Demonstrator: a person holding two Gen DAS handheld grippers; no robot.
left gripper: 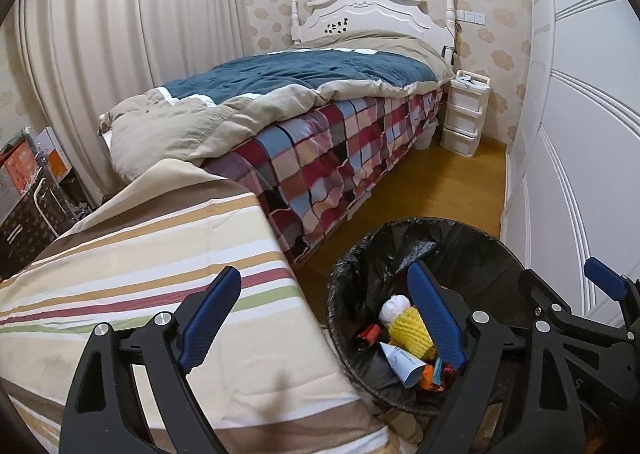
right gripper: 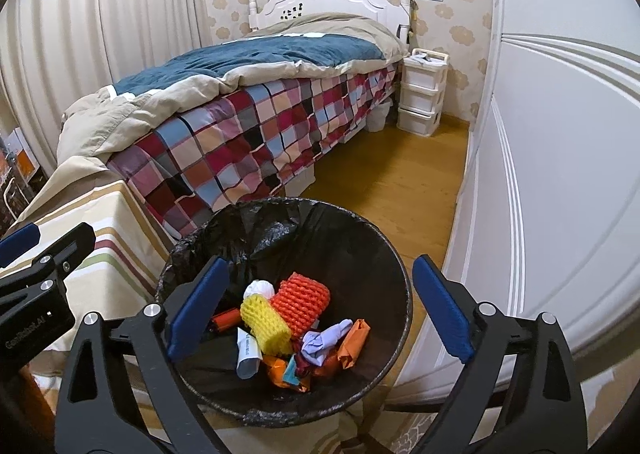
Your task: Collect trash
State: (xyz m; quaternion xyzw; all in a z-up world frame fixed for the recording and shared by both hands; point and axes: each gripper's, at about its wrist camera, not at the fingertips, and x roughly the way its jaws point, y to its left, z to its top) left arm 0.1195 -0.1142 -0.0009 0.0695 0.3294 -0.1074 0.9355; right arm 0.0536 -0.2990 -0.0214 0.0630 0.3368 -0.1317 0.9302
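A round bin with a black liner (right gripper: 340,246) stands on the wood floor, holding a yellow foam net (right gripper: 266,320), an orange foam net (right gripper: 304,298), a white ball (right gripper: 259,289), crumpled lilac paper (right gripper: 324,340), orange wrappers (right gripper: 354,338) and a white tube (right gripper: 248,354). My right gripper (right gripper: 320,266) hangs open above the bin with nothing between its fingers. In the left wrist view my left gripper (left gripper: 323,274) is open and holds nothing, straddling the gap between the striped cloth and the bin (left gripper: 480,254). The yellow net (left gripper: 412,330) shows there too.
A striped cloth-covered surface (left gripper: 160,254) sits left of the bin. Behind it is a bed (left gripper: 320,125) with a checked cover. A white wardrobe (left gripper: 580,133) lines the right side. A white drawer unit (left gripper: 464,109) stands by the headboard, boxes (left gripper: 24,181) at far left.
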